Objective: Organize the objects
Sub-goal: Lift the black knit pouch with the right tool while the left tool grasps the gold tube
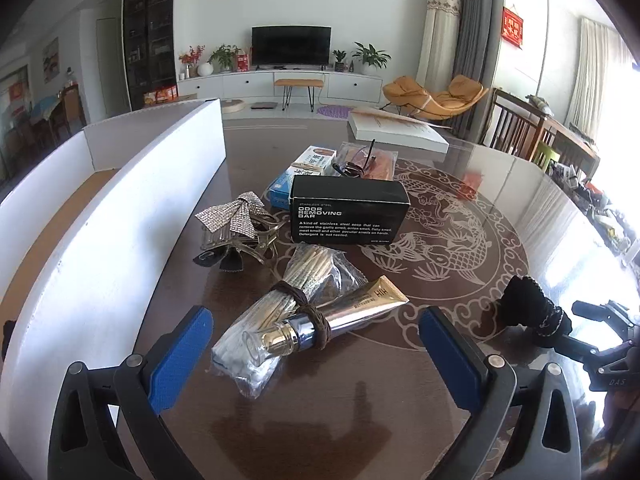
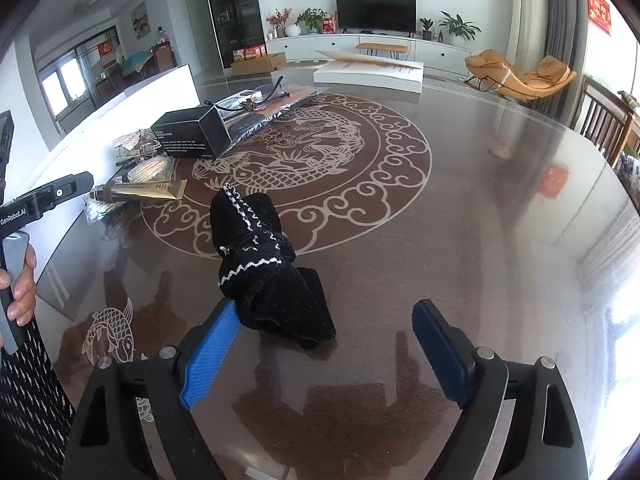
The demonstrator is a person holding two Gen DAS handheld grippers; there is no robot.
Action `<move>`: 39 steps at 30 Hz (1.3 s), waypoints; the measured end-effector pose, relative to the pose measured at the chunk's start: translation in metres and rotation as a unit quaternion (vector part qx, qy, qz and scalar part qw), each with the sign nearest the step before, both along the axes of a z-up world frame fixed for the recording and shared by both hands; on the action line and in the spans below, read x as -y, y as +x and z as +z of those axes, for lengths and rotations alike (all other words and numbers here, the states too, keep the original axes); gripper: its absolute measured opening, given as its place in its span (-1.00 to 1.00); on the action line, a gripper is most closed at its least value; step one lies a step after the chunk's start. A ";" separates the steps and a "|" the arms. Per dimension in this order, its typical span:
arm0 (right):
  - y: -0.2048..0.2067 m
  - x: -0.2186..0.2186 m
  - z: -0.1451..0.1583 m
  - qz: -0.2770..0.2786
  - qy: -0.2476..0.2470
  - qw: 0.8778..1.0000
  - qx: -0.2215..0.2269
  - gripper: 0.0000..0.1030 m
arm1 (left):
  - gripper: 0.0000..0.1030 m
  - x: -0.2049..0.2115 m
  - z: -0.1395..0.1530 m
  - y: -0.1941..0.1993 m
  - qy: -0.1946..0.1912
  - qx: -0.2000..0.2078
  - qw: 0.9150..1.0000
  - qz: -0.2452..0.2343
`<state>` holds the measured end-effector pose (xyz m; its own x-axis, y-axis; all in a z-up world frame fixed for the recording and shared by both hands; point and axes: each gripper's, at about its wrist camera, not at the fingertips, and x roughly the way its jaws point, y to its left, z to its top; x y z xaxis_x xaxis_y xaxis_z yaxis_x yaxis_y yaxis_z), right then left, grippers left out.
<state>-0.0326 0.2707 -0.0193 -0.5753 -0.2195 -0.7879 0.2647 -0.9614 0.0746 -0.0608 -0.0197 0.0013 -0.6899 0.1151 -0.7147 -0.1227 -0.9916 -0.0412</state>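
- Left wrist view:
  - Clutter for sorting lies on the glossy brown desk (image 1: 460, 184) beside a long white cardboard box (image 1: 132, 208): a black carton printed "odor removing bar" (image 1: 349, 211), a rhinestone bow hair clip (image 1: 236, 224), a clear bag of pale sticks (image 1: 288, 300) and a gold squeeze tube (image 1: 352, 312) bound to it by brown hair ties.
  - The left claw (image 1: 316, 352) hangs spread and empty, the tube's cap end just ahead of its blue pads.
  - Risk, as I judge it: closing on the tube alone could drag the tied bag askew, or the slick foil could squirt out.
- Right wrist view:
  - The right claw (image 2: 326, 344) stands spread wide, pinching nothing; a black velvet pouch with white zigzag trim (image 2: 264, 268) lies on the desk, touching its left pad.
  - A hand (image 2: 18, 280) grips the other tool's handle at the left edge.
  - Risk: pulling away could snag the soft pouch and slide it across the polished top.
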 end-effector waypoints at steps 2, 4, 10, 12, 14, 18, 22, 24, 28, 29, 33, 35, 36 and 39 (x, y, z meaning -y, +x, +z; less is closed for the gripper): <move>0.001 -0.005 -0.003 -0.007 -0.007 1.000 -0.002 0.72 | 1.00 -0.011 -0.008 -0.009 0.004 0.028 0.999 -0.036; 0.002 -0.009 -0.007 -0.014 -0.013 1.000 -0.001 0.72 | 1.00 -0.024 -0.017 -0.005 0.021 0.060 0.993 -0.100; 0.007 -0.017 -0.007 -0.018 -0.035 0.999 -0.010 0.72 | 1.00 -0.041 -0.024 0.049 0.017 0.077 0.975 -0.206; 0.006 -0.015 -0.009 -0.016 -0.033 0.999 -0.007 0.72 | 1.00 -0.032 -0.021 0.050 0.017 0.076 0.980 -0.182; 0.006 -0.011 -0.010 -0.015 -0.028 0.999 -0.010 0.72 | 1.00 -0.024 -0.015 0.044 0.021 0.067 0.985 -0.158; 0.008 -0.004 -0.011 -0.001 -0.012 1.000 -0.014 0.72 | 1.00 -0.032 -0.017 0.021 0.013 0.082 0.989 -0.121; 0.008 -0.001 -0.011 0.009 -0.006 1.000 -0.006 0.72 | 0.01 -0.049 -0.031 -0.007 -0.002 0.118 0.989 -0.088; 0.005 -0.002 -0.008 0.018 -0.015 1.000 0.007 0.72 | -0.46 -0.056 -0.035 -0.012 -0.031 0.110 0.991 -0.068; -0.007 0.007 0.017 0.076 -0.001 0.997 0.012 0.72 | -0.49 -0.046 -0.035 -0.004 -0.008 0.107 0.992 -0.067; -0.013 0.014 0.022 0.105 0.009 0.994 0.023 0.72 | -0.49 -0.040 -0.034 0.002 0.007 0.106 0.992 -0.064; -0.032 0.050 0.025 0.196 0.086 0.976 0.043 0.72 | -0.49 -0.019 -0.025 0.029 0.048 0.088 0.993 -0.056; -0.038 0.067 0.022 0.221 0.103 0.969 0.046 0.72 | -0.49 -0.010 -0.020 0.039 0.063 0.079 0.993 -0.052; -0.042 0.073 0.019 0.228 0.103 0.967 0.055 0.69 | -0.49 -0.006 -0.017 0.043 0.066 0.075 0.994 -0.049; -0.051 0.083 0.006 0.224 0.116 0.963 0.097 -0.30 | -0.50 0.004 -0.009 0.055 0.074 0.059 0.995 -0.041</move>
